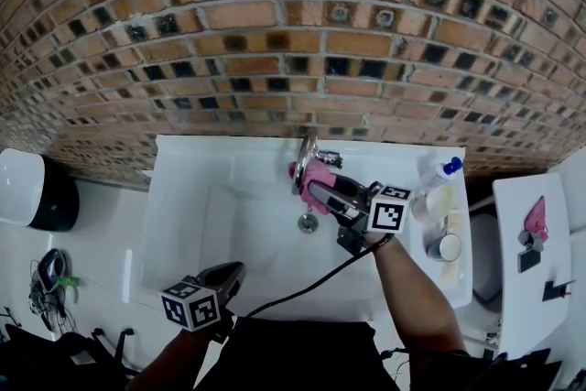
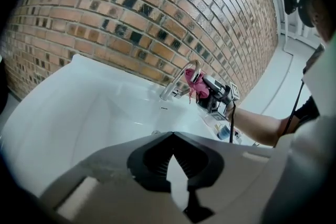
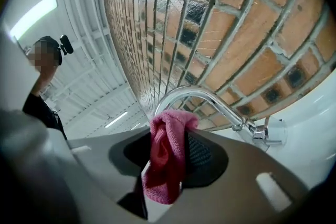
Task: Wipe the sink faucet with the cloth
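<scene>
Brick wall (image 1: pixel 275 32) fills the far side, brown and orange courses with dark glazed ends, and a white sink (image 1: pixel 192 197) sits against its foot. At the far middle of the basin the chrome faucet (image 1: pixel 305 153) rises and curves over toward me, with the drain (image 1: pixel 309 222) just nearer.

My right tongs (image 1: pixel 320 190) reach in from the near right and are clenched on the pink cloth (image 1: pixel 318 171). In the right gripper view the cloth (image 3: pixel 165 160) is bunched between the two dark pads of the tongs (image 3: pixel 170 131). One fold pokes out beyond the tips and the rest hangs back toward the camera. That far fold lies up against the arched spout of the faucet (image 3: pixel 210 96), near its outlet end. The tap's base and its small lever are off to the right.

My left tongs (image 1: pixel 233 273) are at the near rim of the sink, well apart from the faucet and left of my right arm. In the left gripper view these tongs (image 2: pixel 172 135) have their tips closed together with nothing between them. They point across the basin at the faucet (image 2: pixel 178 78) and the cloth (image 2: pixel 193 84).

On the sink's right ledge stands a spray bottle (image 1: pixel 442 171) with a blue top, beside a few small containers.
</scene>
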Tool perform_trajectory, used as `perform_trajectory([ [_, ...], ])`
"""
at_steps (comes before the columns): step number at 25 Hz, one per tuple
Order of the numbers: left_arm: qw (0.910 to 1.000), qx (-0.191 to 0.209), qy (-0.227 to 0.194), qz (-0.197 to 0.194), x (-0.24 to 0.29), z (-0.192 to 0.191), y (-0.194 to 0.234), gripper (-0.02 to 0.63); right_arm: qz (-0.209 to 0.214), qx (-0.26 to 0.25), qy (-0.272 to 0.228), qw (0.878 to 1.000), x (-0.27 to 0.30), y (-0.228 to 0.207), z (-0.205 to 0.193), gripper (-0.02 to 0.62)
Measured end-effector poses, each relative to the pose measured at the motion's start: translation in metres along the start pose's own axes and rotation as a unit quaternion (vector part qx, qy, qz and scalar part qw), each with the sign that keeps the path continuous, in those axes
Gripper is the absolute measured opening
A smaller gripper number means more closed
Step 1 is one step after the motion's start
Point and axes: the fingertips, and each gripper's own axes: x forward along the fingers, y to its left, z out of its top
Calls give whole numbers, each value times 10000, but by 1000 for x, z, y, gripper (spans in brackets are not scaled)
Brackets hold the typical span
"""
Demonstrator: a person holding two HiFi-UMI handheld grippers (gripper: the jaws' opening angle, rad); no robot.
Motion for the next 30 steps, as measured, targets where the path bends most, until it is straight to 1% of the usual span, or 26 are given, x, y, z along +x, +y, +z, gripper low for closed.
perform_trajectory([
  [4,9999,44,51,-88,4,-1,-3,6,-100,132,-39,9999,-3,-2,-12,156],
  [9,9997,117,136,-144,9,-1,-5,6,-182,138,55,9997,-9,-1,-24,156],
  [12,9996,170,182,-163,15,1,-5,6,-339,82,320,9989,-15,-3,-35,158],
  [14,9994,226,217,-175,21,4,-6,6,-568,-78,596,9966,-23,-8,-42,158],
  [16,9991,296,237,-186,29,10,-8,6,-786,-270,788,9934,-35,-12,-42,158],
  [19,9988,380,215,-199,41,22,-12,6,-983,-535,748,9909,-55,-15,-18,158],
  [23,9990,354,187,-188,57,35,-12,6,-1213,-930,432,9873,-74,-21,38,158],
  [25,9991,330,210,-176,63,38,-12,6,-1296,-1194,505,9830,-73,-31,58,158],
  [27,9992,290,247,-157,68,40,-12,6,-1338,-1348,649,9797,-66,-46,70,158],
  [30,9994,208,257,-125,74,44,-11,6,-1308,-1283,915,9788,-48,-77,77,158],
])
